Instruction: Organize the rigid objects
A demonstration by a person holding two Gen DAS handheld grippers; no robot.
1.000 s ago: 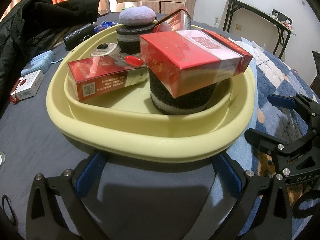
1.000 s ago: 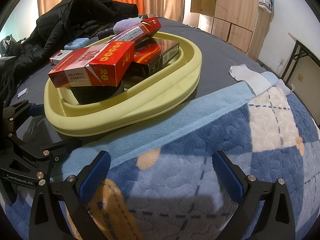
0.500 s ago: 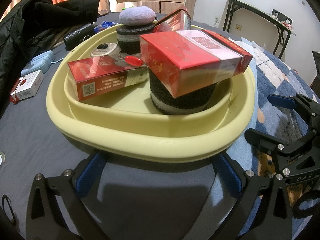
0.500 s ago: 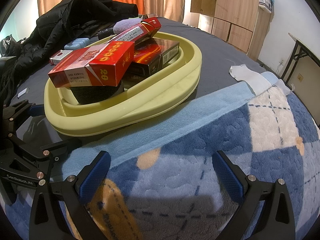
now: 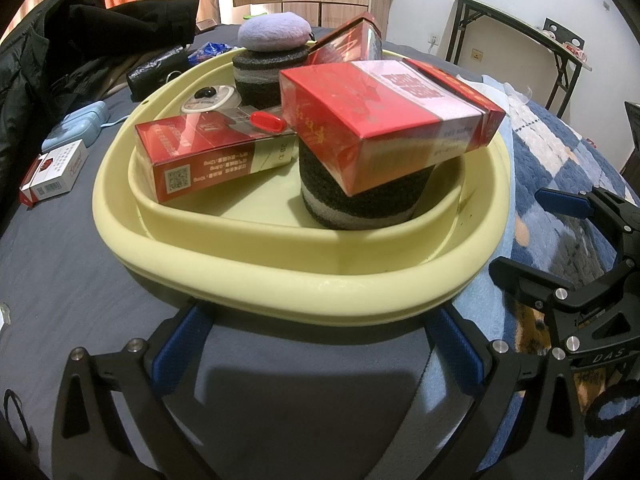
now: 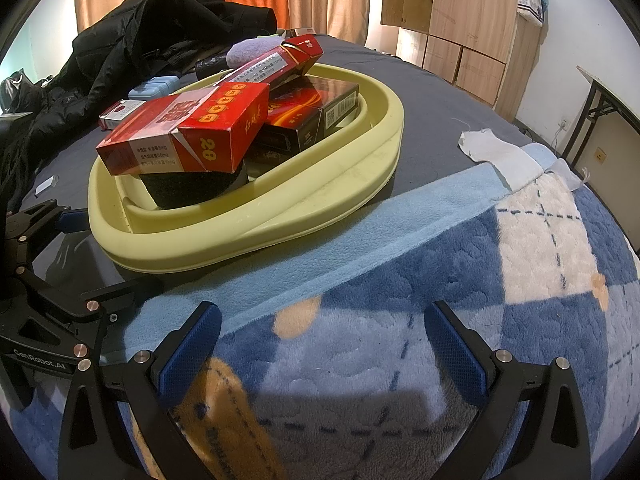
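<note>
A pale yellow basin [image 5: 280, 292] [image 6: 320, 196] sits on the bed and holds several red cartons. One big red carton [image 5: 384, 120] [image 6: 188, 132] rests on a dark striped roll [image 5: 360, 204]. A long red carton [image 5: 212, 156] leans on the basin's left side. A lilac puff [image 5: 276, 32] tops a second roll at the back. Dark cartons [image 6: 308, 116] lie on the basin's right side. My left gripper [image 5: 316, 348] is open and empty just in front of the basin. My right gripper [image 6: 320, 348] is open and empty over the blue blanket [image 6: 440, 264].
A white and red pack [image 5: 54, 176] and a light blue case [image 5: 76, 126] lie on the grey sheet left of the basin. A black jacket [image 6: 132, 60] is heaped behind. A white cloth [image 6: 500, 156] lies right. A folding table [image 5: 516, 36] stands far right.
</note>
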